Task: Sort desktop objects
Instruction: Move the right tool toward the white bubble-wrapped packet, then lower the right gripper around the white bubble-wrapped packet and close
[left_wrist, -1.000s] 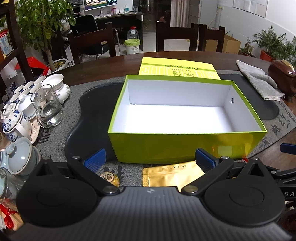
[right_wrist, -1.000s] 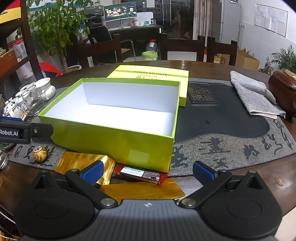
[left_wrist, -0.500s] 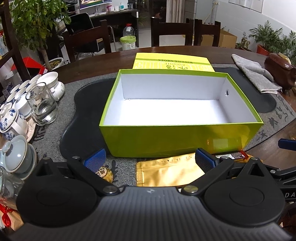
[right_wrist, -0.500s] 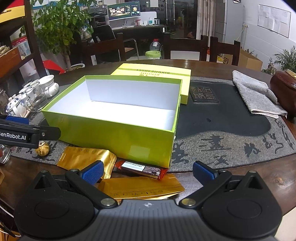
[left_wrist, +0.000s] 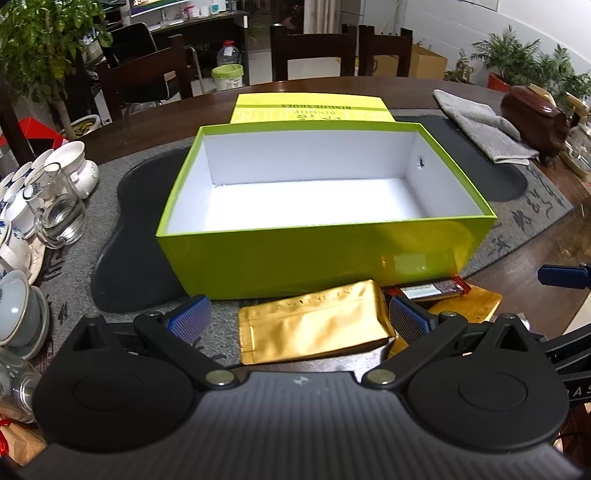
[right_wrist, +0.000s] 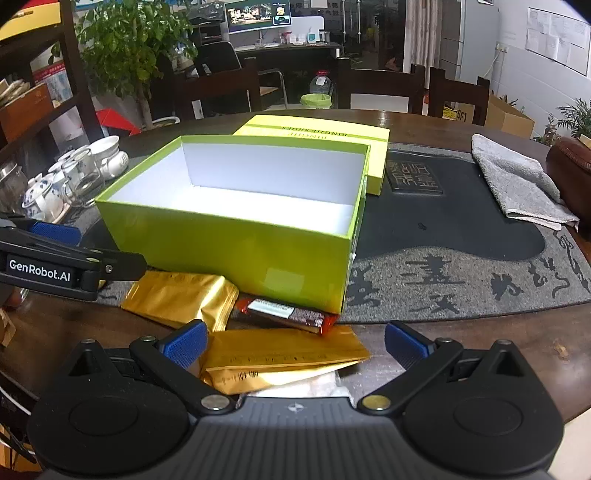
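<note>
The flat gold foil pouch (left_wrist: 314, 325) is seen at 6 o'clock of the lime-green cardboard box (left_wrist: 321, 258), between the spread fingers of the left hand-held gripper (left_wrist: 301, 319). It is judged light, slippery and crushable; the stiffer sealed edges should be pinched. The right hand-held gripper (right_wrist: 295, 345) is released too.
</note>
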